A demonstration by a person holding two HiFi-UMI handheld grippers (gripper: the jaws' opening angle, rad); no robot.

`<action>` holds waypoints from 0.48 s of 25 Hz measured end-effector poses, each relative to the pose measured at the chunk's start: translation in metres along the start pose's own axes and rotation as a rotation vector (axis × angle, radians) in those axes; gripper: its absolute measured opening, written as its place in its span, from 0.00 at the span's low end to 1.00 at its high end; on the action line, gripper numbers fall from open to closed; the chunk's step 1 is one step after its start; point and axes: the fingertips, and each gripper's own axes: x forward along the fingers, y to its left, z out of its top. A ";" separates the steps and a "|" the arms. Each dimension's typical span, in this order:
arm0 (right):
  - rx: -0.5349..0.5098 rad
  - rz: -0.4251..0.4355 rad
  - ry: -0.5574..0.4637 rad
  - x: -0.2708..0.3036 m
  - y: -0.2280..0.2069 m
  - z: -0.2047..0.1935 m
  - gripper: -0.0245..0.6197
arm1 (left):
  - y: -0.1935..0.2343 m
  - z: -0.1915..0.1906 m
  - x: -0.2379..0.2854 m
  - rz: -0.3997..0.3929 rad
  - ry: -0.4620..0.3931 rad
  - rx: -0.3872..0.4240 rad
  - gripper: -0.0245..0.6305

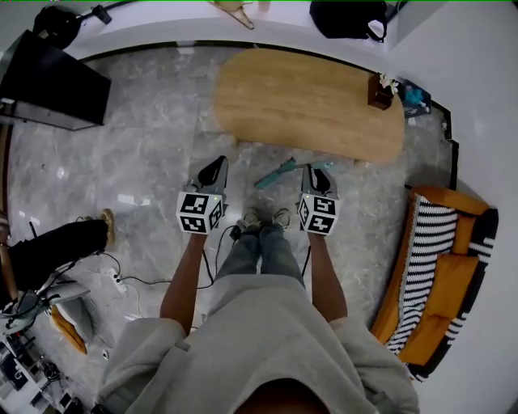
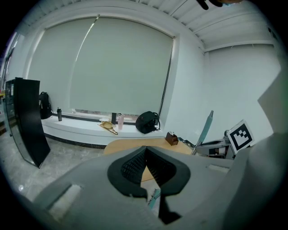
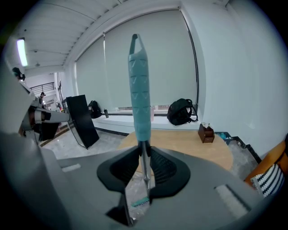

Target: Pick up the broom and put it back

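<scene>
Right gripper (image 3: 144, 166): clamping the broom (image 3: 139, 90) by its thin metal shaft, jaws narrow with pads pressing both sides.
Broom: teal grip is standing straight up past the right jaws toward 12 o'clock in the right gripper view; a bit of teal is showing below the jaws. In the head view the teal handle is running from the right gripper's tips toward 8 o'clock, ending just ahead of the shoes (image 1: 265, 218), between the two grippers.
Left gripper (image 2: 145, 162): jaws are closing on nothing, pads meeting at the tips, carrying nothing.
Left vs right: both are pointing toward 12 o'clock from the person, side by side and apart, left at 11, right at 1.
Person: standing on the marble floor (image 1: 154, 145), facing the table (image 1: 307, 97).
Table: oval, wood, sitting at 12 o'clock just beyond the grippers; a small brown box (image 1: 379, 93) is sitting at its right end.
Sofa (image 1: 441, 275): orange with striped cushion, sitting at 3 to 4 o'clock.
Black panel (image 1: 53, 81): leaning at 10 o'clock.
Backpack (image 1: 348, 18): sitting on the window ledge at 1 o'clock.
Cables (image 1: 121, 279): trailing over the floor at 8 o'clock.
</scene>
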 end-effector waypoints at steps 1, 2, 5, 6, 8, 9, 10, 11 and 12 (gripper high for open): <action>0.000 0.009 0.006 0.003 0.001 -0.003 0.16 | 0.000 -0.003 0.002 0.006 0.006 -0.003 0.04; 0.001 0.018 0.011 0.007 0.001 -0.005 0.16 | -0.001 -0.006 0.004 0.011 0.012 -0.005 0.04; 0.012 0.039 0.019 0.018 -0.001 -0.013 0.16 | -0.003 -0.014 0.013 0.027 0.033 0.003 0.04; 0.012 0.046 0.021 0.021 -0.001 -0.016 0.16 | -0.004 -0.016 0.016 0.032 0.040 0.009 0.04; 0.010 0.062 0.026 0.028 -0.001 -0.023 0.16 | -0.006 -0.020 0.021 0.041 0.048 0.016 0.04; 0.010 0.068 0.029 0.032 -0.002 -0.026 0.16 | -0.007 -0.022 0.024 0.044 0.049 0.019 0.04; 0.011 0.072 0.033 0.037 -0.002 -0.030 0.16 | -0.008 -0.024 0.026 0.047 0.051 0.020 0.04; 0.013 0.075 0.036 0.040 -0.003 -0.033 0.16 | -0.008 -0.027 0.029 0.048 0.053 0.020 0.04; 0.014 0.077 0.040 0.044 -0.003 -0.037 0.16 | -0.009 -0.030 0.031 0.049 0.055 0.019 0.04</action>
